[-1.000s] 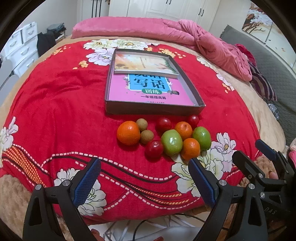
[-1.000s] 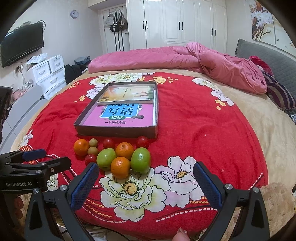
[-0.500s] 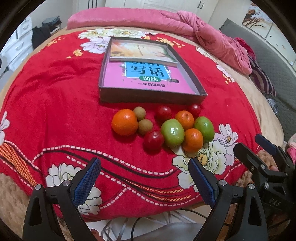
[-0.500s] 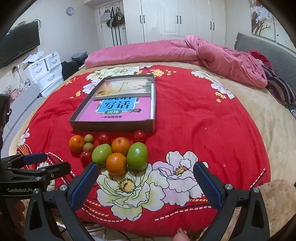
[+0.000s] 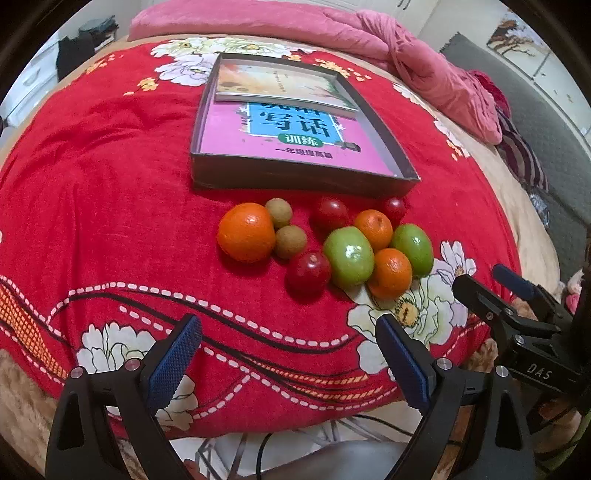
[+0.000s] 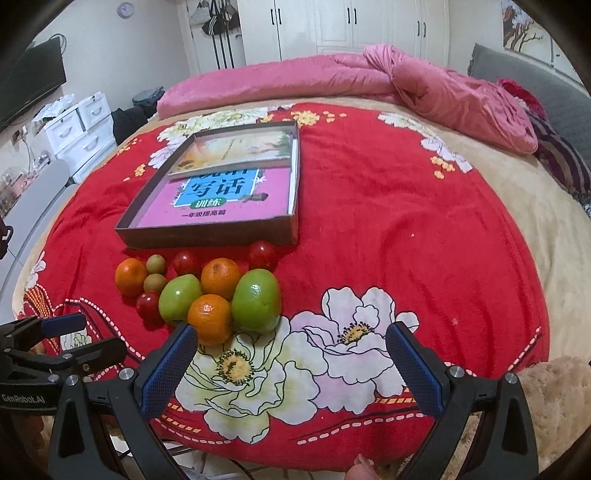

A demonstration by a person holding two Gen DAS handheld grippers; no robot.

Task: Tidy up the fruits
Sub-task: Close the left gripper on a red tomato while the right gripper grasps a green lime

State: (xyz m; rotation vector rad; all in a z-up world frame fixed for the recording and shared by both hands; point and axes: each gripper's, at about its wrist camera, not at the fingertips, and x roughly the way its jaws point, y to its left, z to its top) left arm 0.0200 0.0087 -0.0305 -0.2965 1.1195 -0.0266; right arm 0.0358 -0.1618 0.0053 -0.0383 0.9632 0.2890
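Red blanket (image 5: 110,184) is filling more of both views than a second ago, the fruit cluster (image 5: 325,247) sitting larger and nearer, still just in front of the shallow box (image 5: 303,177) holding books. Left tongs (image 5: 288,354) and right tongs (image 6: 291,363) are hovering spread wide, gripping nothing.

Ahead of me a red floral blanket (image 6: 388,229) covers the bed, with a rumpled pink duvet (image 6: 369,79) heaped along its far edge. Behind that I see white wardrobe doors (image 6: 369,29), bags hanging on the wall (image 6: 216,22) beside them and a round clock (image 6: 126,8) higher up. Off to my left stand white drawer units (image 6: 85,129) and a dark television (image 6: 31,85).
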